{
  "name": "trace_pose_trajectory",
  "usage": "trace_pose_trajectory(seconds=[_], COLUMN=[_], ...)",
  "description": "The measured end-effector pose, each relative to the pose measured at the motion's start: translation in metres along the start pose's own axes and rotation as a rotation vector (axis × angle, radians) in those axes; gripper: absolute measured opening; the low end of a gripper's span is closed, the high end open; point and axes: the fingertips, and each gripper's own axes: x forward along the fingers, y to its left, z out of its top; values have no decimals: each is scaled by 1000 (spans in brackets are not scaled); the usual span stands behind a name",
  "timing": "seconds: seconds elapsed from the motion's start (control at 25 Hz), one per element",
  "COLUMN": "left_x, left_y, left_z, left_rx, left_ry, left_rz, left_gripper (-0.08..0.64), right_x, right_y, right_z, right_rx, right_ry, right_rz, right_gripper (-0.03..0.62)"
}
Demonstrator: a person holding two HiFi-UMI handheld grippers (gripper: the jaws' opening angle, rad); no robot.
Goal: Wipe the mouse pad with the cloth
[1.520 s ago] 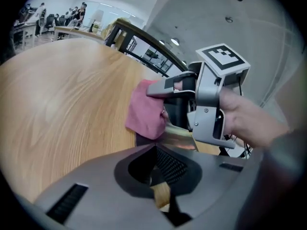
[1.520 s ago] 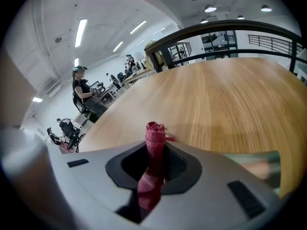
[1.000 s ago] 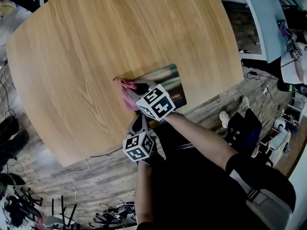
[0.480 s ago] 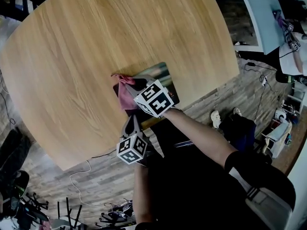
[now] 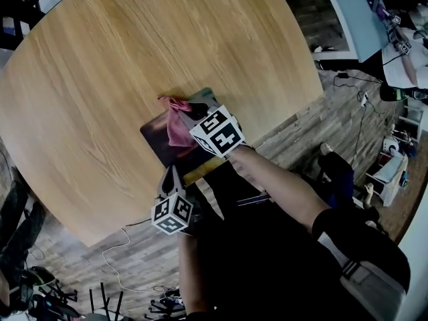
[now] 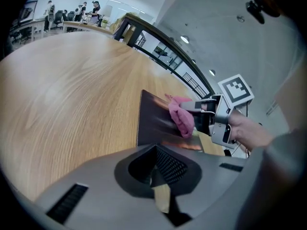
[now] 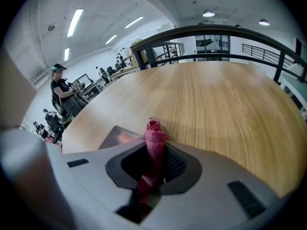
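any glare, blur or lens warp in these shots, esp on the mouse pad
Head view: fisheye bows the table edges. Left gripper view: streaky sheen across the mouse pad, corners vignetted black. Right gripper view: cloth crisp up close, ceiling lights blown out.

Bunched pink cloth (image 5: 177,127) rests on the dark mouse pad (image 5: 159,139), which seemingly lies flat.

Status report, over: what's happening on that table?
Right gripper shut on pink cloth, on the mouse pad. Left gripper shut at pad's near edge. Nothing blocking.
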Motion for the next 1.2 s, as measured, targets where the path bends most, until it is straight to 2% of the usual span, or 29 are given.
trace_pose_trajectory(seconds=[0.48, 0.76, 0.84, 0.96, 1.04, 1.2], left_x=[-1, 1, 2, -1, -3, -3], left_y=[-3, -5, -6, -11, -13, -12], left_z=[-1, -1, -3, -1, -2, -17], left_rx=[43, 53, 46, 65, 80, 78], left_ry=[4, 12, 19, 10, 7, 31], left_rz=[1, -19, -31, -48, -66, -85], left_gripper=[23, 23, 23, 23, 23, 23], right_x=[-36, -56, -66, -86, -97, -102], right_y=[-71, -109, -114, -104, -83, -13], right_z=[-15, -24, -25, -15, -3, 15], right_rx=[41, 57, 81, 133, 135, 101], right_ry=[-18, -18, -37, -111, -164, -228], right_rz=[-116, -239, -252, -226, -191, -46], right_gripper=[64, 64, 64, 64, 64, 64])
